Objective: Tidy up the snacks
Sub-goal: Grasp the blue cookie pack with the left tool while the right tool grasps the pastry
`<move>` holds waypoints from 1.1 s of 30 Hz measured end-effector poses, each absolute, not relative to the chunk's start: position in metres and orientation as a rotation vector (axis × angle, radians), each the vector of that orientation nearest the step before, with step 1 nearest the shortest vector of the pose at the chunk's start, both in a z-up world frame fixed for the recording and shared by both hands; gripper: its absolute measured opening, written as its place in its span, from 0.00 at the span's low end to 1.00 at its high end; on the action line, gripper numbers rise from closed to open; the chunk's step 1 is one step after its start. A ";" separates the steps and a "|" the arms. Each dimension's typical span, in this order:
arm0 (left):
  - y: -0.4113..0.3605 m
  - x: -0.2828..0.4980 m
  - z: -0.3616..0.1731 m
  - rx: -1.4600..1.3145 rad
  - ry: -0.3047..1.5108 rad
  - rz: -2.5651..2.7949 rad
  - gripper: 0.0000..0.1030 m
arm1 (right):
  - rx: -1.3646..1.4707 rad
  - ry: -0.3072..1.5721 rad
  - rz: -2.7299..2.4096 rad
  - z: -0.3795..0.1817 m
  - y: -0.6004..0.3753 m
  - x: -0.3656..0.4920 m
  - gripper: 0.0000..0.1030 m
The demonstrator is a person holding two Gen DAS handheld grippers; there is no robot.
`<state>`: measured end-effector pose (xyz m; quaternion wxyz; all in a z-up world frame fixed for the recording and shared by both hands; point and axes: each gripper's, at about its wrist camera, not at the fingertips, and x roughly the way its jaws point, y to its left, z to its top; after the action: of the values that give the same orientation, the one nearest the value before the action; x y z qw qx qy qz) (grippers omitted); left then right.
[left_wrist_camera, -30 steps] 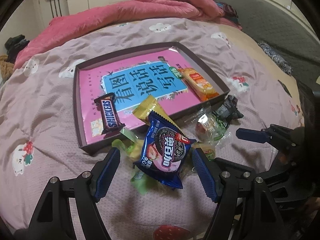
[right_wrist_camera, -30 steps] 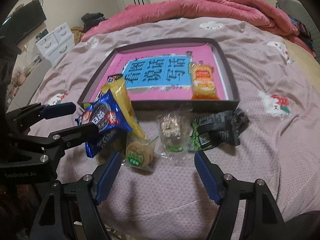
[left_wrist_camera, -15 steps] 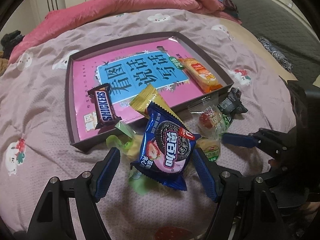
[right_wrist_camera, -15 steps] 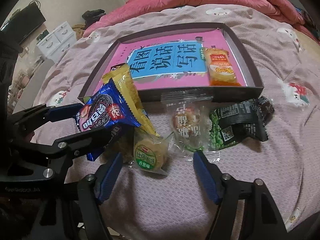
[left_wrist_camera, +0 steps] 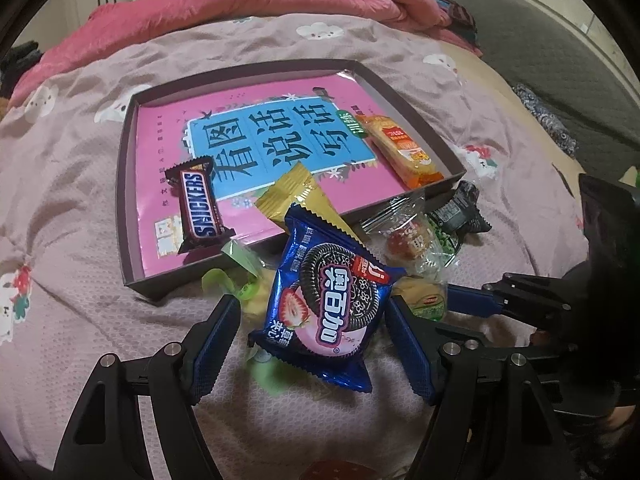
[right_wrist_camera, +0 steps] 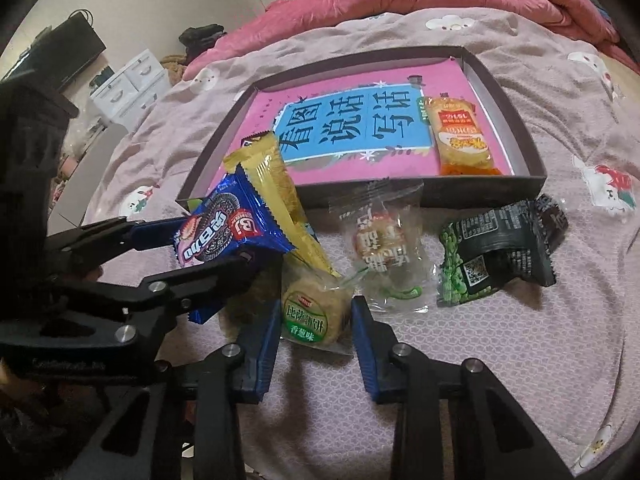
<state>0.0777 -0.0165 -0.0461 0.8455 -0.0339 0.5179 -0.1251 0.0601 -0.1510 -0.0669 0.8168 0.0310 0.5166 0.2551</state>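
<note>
Right gripper [right_wrist_camera: 314,328] jaws were just closed onto the round cracker pack [right_wrist_camera: 310,314], at 6 o'clock of the tray [right_wrist_camera: 516,120]. Left gripper [left_wrist_camera: 312,332] jaws were clamped across the blue cookie packet [left_wrist_camera: 328,300]. Both judged light, crinkly, crushable; best held by the wrapper edges.

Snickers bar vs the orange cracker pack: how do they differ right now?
The Snickers bar is dark brown with white lettering; the orange cracker pack is orange with partly clear wrap. The Snickers bar lies at the tray's left near corner, the orange cracker pack along its right wall. The pack is longer. Both lie flat inside the tray, untouched by either gripper.
</note>
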 end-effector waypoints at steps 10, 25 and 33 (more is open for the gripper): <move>-0.010 0.076 -0.046 -0.083 1.083 -0.259 0.51 | 0.098 1.045 0.468 -0.049 -0.173 0.059 0.34; 0.001 0.071 -0.034 -0.154 1.053 -0.257 0.50 | 0.108 0.966 0.479 -0.035 -0.177 0.059 0.34; 0.017 0.070 -0.019 -0.225 1.004 -0.239 0.50 | 0.108 0.908 0.498 -0.025 -0.177 0.055 0.34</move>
<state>0.0702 0.0165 -0.0193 0.8637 -0.1072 0.4791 -0.1139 0.0555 -0.1770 -0.0248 0.8676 0.0516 0.4337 0.2378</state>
